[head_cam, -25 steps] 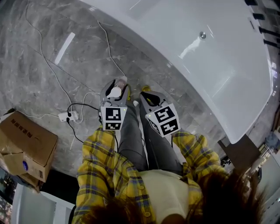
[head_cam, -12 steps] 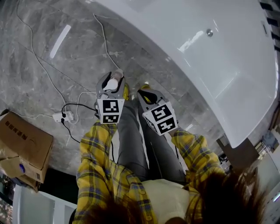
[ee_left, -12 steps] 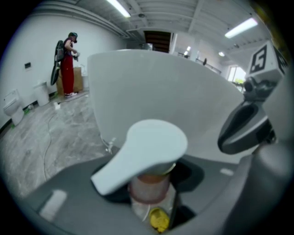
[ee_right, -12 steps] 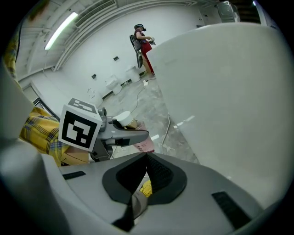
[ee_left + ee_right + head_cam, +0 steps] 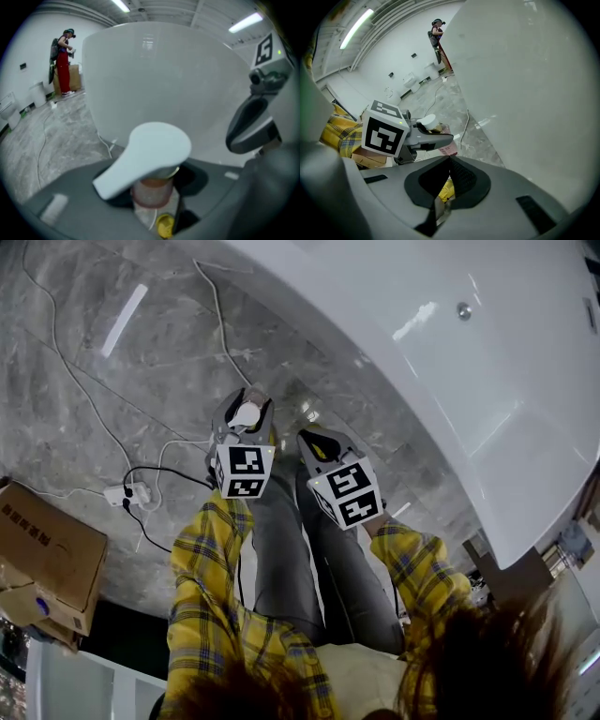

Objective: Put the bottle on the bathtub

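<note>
The left gripper (image 5: 246, 418) clamps a pinkish translucent pump bottle with a white head (image 5: 151, 161) over the grey marble floor (image 5: 75, 399), beside the outer wall of the white glossy bathtub (image 5: 441, 390). The right gripper (image 5: 449, 161) is pinched closed, empty.

grey marble floor (image 5: 84, 399) with a white power strip (image 5: 127, 493) and cardboard box (image 5: 47, 554).

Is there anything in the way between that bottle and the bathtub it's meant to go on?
Nothing visible. The left gripper holds the bottle in front of the bathtub; only bare floor and a thin white cable lie between them.
</note>
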